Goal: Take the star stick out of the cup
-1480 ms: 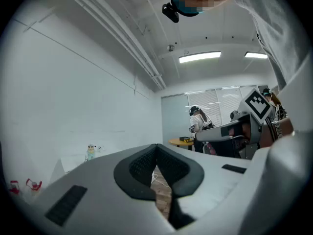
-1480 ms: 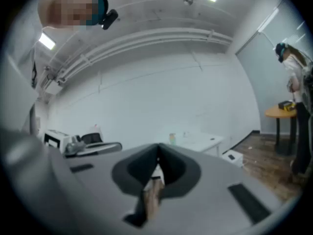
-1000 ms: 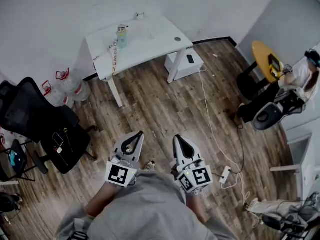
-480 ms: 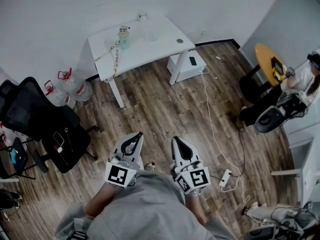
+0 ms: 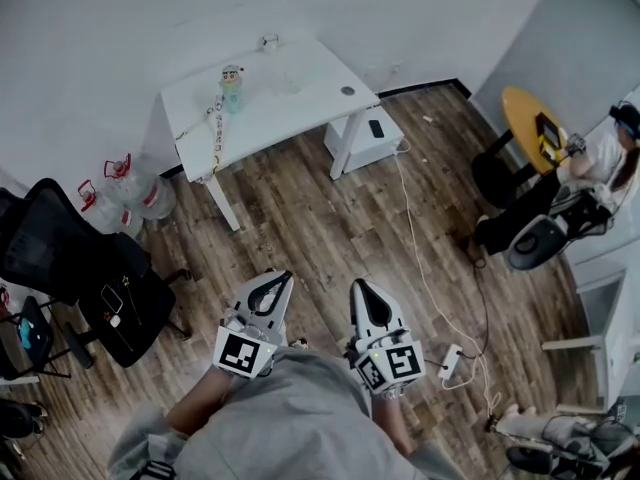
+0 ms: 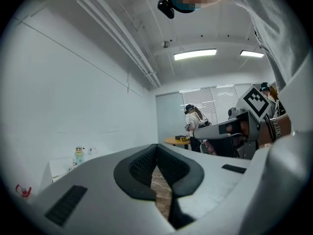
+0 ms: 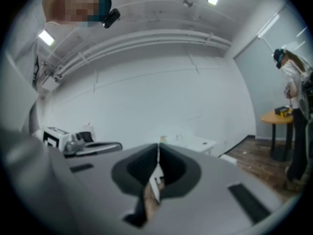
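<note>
Both claws sit low in the middle of the head view, held close to the wearer's grey top (image 5: 290, 418) over the brown wooden plank floor (image 5: 320, 218). The left gripper (image 5: 272, 280) has its dark ribbed pads pressed tip to tip with nothing between them, and only floor shows through the gap lower down. The right gripper (image 5: 362, 290) is likewise closed and empty, its jaws meeting along a thin line.

The white rectangular table (image 5: 300, 98) stands well apart from them, in the upper middle of the frame against the pale wall. On its left part is a small teal-and-yellow figure-shaped bottle (image 5: 232, 85), with a light strand (image 5: 213, 128) trailing from it over the front edge. A small pale item (image 5: 268, 41) sits at the table's far edge. It is too small to tell whether this is the cup, and the star stick cannot be made out.

At the left edge is a black office chair (image 5: 60, 258), with clear red-handled water jugs (image 5: 135, 193) just above it. A white cable (image 5: 425, 268) runs down the floor to a power strip (image 5: 450, 360). At the right edge a seated person (image 5: 600, 158) is beside a round yellow table (image 5: 530, 118).
</note>
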Tool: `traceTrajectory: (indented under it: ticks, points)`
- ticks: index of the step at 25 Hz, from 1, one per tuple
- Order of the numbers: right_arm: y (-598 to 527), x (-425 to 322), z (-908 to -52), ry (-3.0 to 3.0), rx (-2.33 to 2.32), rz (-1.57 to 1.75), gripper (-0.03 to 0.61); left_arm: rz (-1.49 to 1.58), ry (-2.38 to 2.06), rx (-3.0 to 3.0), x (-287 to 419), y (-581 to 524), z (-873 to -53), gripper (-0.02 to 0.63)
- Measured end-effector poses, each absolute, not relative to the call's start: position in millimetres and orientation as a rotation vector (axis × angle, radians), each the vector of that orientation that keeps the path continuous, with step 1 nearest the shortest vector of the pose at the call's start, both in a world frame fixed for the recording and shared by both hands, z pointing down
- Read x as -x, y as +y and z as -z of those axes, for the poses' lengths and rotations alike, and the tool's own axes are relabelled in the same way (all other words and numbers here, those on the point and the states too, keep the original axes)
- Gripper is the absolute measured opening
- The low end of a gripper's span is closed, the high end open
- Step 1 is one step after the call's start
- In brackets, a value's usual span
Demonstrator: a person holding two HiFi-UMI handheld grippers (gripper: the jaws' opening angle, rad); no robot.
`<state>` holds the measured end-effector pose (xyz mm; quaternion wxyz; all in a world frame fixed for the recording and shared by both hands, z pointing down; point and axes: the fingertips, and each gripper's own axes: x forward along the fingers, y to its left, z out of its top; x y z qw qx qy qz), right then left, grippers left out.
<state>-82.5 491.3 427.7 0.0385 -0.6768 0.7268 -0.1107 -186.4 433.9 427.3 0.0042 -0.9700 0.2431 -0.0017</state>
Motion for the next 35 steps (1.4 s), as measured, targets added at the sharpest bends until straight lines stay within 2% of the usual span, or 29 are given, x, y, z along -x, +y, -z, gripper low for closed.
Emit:
traceTrajectory:
  ticks: [17,35]
  points:
    - [334.3,33.1,-434.4,2.229,2.079,0.405,0.035,0.009,0.714,3.084,123.3,279.9,-427.9,0.032]
    - [192.3,9.1,-448.3,2.116,2.212,0.447,0.037,-0.029,0.630,3.099,106.6,117.4,-424.4,0.032]
